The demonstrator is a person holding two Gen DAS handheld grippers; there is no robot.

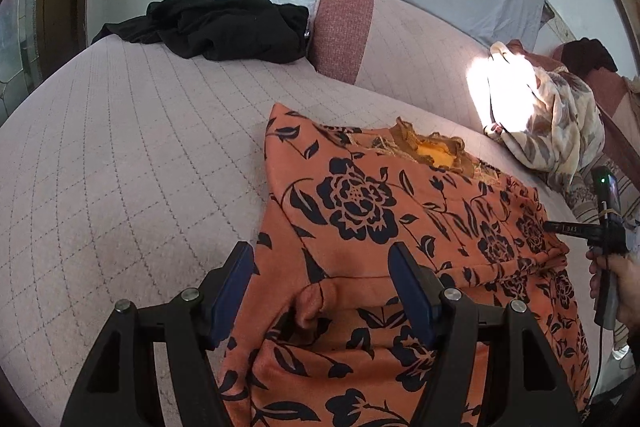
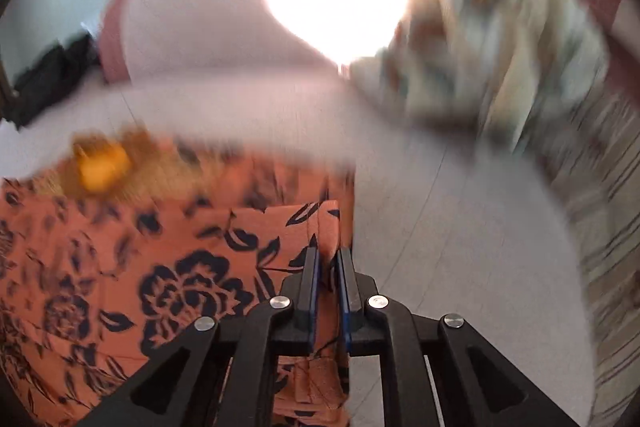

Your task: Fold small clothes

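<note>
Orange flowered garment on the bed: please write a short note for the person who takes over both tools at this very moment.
Left tool: open, above the orange flowered garment, gripping nothing.
Right tool: shut on the garment's right edge; its view is blurred.
The garment lies on the bed, neck away from you, with side parts already folded inward.
Left: finish the fold and flatten it. A black garment waits at the far side of the bed.

One orange flowered garment [image 1: 400, 227] lies on the bed [image 1: 120, 147]. There is one black garment [image 1: 216, 27], one cream blanket [image 1: 560, 119] and two grippers [image 1: 324, 287] [image 2: 327, 263].
</note>
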